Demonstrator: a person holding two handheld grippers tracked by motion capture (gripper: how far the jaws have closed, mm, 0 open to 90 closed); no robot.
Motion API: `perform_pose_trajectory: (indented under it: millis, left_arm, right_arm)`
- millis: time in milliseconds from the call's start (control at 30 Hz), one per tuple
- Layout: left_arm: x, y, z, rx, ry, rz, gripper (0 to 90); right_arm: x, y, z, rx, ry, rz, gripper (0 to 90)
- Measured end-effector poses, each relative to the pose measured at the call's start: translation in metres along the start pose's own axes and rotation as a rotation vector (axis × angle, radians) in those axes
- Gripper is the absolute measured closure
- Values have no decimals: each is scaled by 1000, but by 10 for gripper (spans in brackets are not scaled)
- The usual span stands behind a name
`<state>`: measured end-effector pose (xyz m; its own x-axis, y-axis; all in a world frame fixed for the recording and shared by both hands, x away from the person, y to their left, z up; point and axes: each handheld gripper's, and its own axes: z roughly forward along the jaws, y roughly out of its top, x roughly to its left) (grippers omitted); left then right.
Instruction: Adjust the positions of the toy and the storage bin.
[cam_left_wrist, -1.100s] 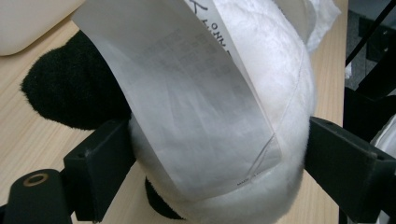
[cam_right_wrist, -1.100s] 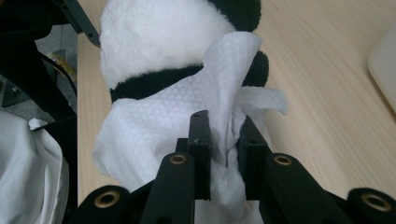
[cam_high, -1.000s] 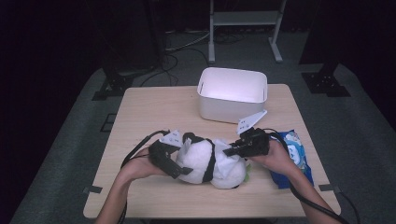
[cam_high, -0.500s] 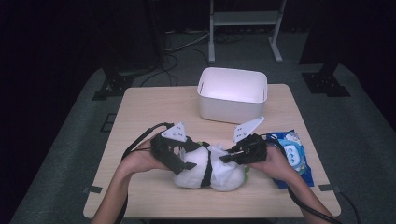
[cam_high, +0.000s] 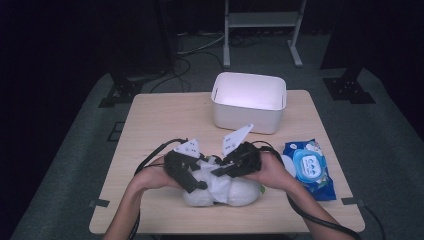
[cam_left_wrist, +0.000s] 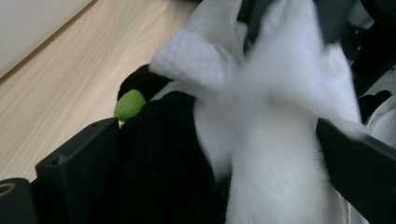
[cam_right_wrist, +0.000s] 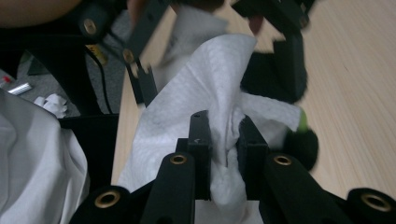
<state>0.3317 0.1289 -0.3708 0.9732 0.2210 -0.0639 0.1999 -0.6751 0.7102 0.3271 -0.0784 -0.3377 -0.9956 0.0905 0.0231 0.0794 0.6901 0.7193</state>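
Wiping the plush toy (cam_high: 227, 190) with a white wipe (cam_right_wrist: 205, 98), by the look of it, near the table's (cam_high: 165, 120) front edge. Right gripper (cam_right_wrist: 224, 140) clamped on a bunched fold of the wipe, jaws nearly together, the sheet draped over the toy's black-and-white fur. Left gripper (cam_left_wrist: 215, 154) astride the toy's body, jaws wide apart and just been opening, fur between them but pads seemingly no longer pressing. Next move, likely: steadying the toy again with the left, then dragging the wipe across the fur with the right, without pulling the sheet out of its pinch. Crowding here, both grippers close over one soft thing, cables (cam_high: 150, 160) trailing beside. Farther right, a blue wipes pack (cam_high: 310, 167) lying flat, just beside the right hand. Beyond, a white bin (cam_high: 247, 117), well clear of the work.
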Motion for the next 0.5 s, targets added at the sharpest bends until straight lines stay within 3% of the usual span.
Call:
perform_pose_trajectory:
  millis: [67,133,233,367,500]
  left_arm:
    - [0,-2,-1,23,0,1,14]
    - [-1,-5,-3,16,3,-4,19]
    - [-3,-8,-4,14,4,5,21]
    - [-4,-8,-4,12,8,5,22]
    - [-3,-9,-4,5,10,2,23]
  right_arm:
    - [2,11,9,27,8,-25,787]
    - [3,17,14,55,10,-41,787]
    - [1,14,9,76,-11,-47,787]
    - [-6,-7,-12,97,-77,2,787]
    - [-13,-37,-37,69,-113,90,787]
